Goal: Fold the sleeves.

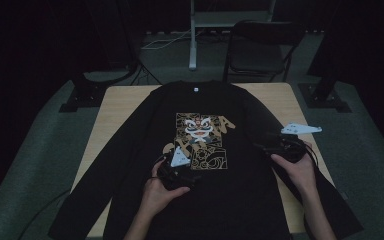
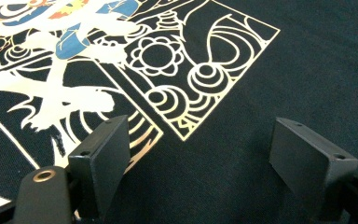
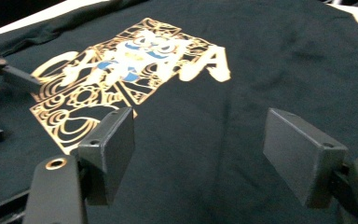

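Black long-sleeve shirt (image 1: 240,150) lies flat, front up, across the wooden table (image 1: 115,107), filling the centre of the high view, collar toward the top of the frame. Gold print (image 1: 200,140) sits mid-chest. Left gripper (image 1: 177,172) is lower centre, over the print's lower left corner, jaws spread wide, nothing between them. Right gripper (image 1: 282,145) is at centre right, over the shirt's side near the sleeve, jaws also spread wide, holding nothing. Shirt fabric directly below both.
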The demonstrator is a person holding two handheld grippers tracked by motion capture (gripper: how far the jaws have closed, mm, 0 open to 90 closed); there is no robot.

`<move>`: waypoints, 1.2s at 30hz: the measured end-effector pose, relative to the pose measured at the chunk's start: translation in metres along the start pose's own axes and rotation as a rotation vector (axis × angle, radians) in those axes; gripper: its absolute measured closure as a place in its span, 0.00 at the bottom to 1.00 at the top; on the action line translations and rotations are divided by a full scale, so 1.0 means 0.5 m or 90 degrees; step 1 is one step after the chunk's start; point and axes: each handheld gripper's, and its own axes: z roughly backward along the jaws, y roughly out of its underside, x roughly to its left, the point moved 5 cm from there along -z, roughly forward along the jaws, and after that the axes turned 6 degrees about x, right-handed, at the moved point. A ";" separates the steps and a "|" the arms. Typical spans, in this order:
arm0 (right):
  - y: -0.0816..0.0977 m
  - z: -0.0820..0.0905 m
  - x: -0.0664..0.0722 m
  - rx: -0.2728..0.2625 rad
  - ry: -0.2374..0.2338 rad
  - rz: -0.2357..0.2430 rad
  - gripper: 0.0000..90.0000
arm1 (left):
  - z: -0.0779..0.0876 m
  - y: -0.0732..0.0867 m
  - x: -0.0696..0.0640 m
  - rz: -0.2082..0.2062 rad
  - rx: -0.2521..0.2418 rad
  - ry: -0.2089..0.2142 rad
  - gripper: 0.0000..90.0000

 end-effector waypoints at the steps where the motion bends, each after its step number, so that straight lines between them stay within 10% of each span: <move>1: 0.002 0.002 -0.004 -0.001 0.005 -0.004 0.27 | 0.000 0.000 0.000 0.000 -0.001 0.000 0.25; 36: 0.071 0.026 -0.109 0.056 0.119 -0.097 0.45 | 0.000 0.000 0.000 0.000 -0.001 0.000 0.25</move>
